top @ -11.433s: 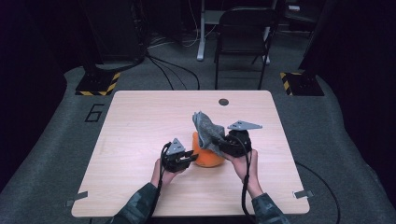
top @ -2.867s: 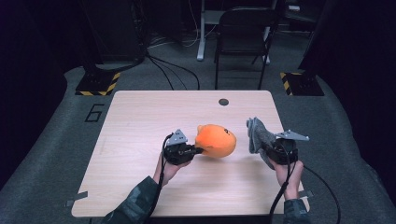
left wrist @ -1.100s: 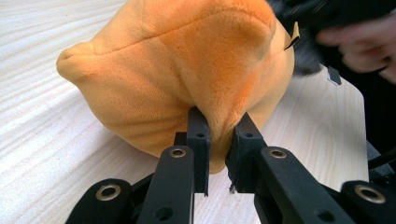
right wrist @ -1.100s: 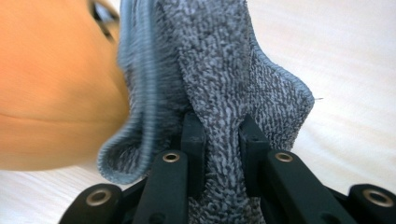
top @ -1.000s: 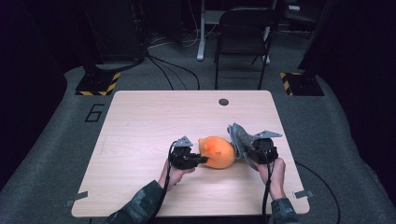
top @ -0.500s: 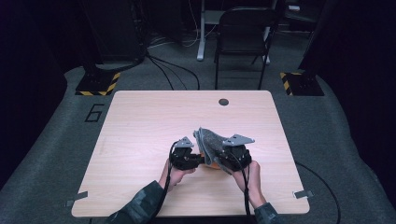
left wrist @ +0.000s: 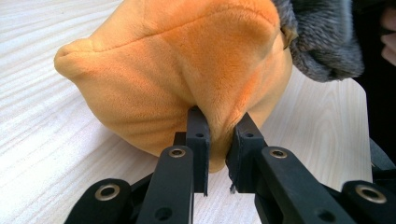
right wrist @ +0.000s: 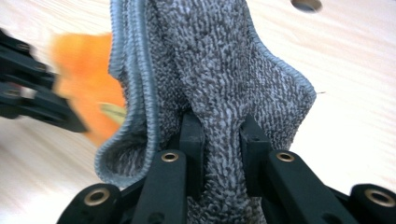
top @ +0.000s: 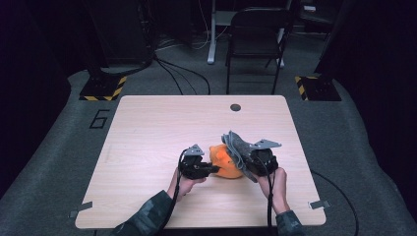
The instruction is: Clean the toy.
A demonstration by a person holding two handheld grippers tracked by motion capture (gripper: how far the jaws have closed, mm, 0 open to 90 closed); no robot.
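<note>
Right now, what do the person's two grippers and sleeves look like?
Both the left gripper and the right gripper are black, each topped by a grey three-cornered plate, with a black cable trailing back along the forearm. In the gripper views their jaws are flat black links joined by brass-coloured rivets, ending in blocky black pads. The sleeves are a dark green camouflage pattern.

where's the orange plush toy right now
In the high view the orange plush toy lies on the table, near its front edge, between the left gripper and the grey cloth.
</note>
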